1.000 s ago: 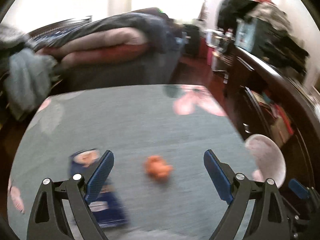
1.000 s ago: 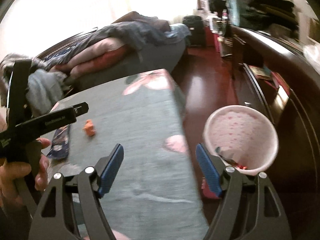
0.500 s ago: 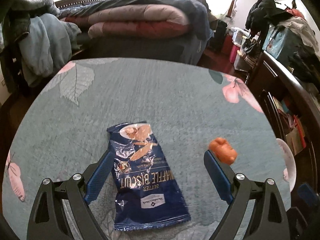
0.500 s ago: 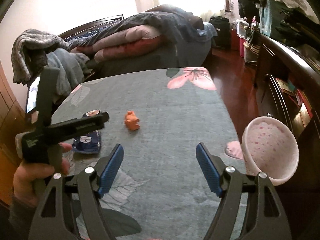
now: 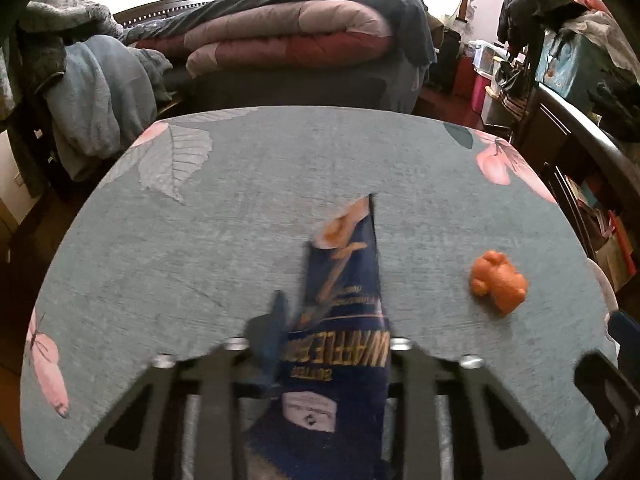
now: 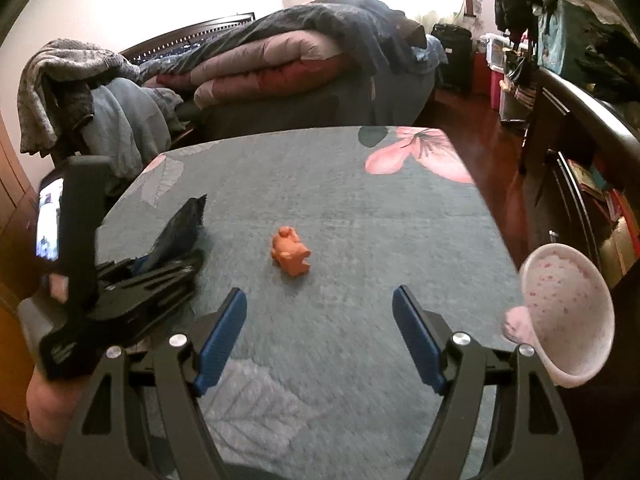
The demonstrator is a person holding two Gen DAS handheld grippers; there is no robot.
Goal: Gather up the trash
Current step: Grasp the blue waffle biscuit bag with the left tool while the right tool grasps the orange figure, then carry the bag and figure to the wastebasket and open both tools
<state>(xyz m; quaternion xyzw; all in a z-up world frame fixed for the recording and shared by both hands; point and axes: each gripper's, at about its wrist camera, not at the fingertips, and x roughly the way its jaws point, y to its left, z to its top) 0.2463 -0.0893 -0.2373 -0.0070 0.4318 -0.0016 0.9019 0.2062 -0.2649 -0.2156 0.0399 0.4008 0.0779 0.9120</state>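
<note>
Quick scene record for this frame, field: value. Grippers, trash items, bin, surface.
left gripper: jaws have just been closing, now pinched on the blue wrapper
blue wrapper: folded upward between the pads, far end raised off the cloth
right gripper: open, nothing between the pads
orange lump: loose on the cloth, ahead of the right gripper
pink bin: beside the table's right edge, tilted in view
tablecloth: grey-green, flower print
</note>
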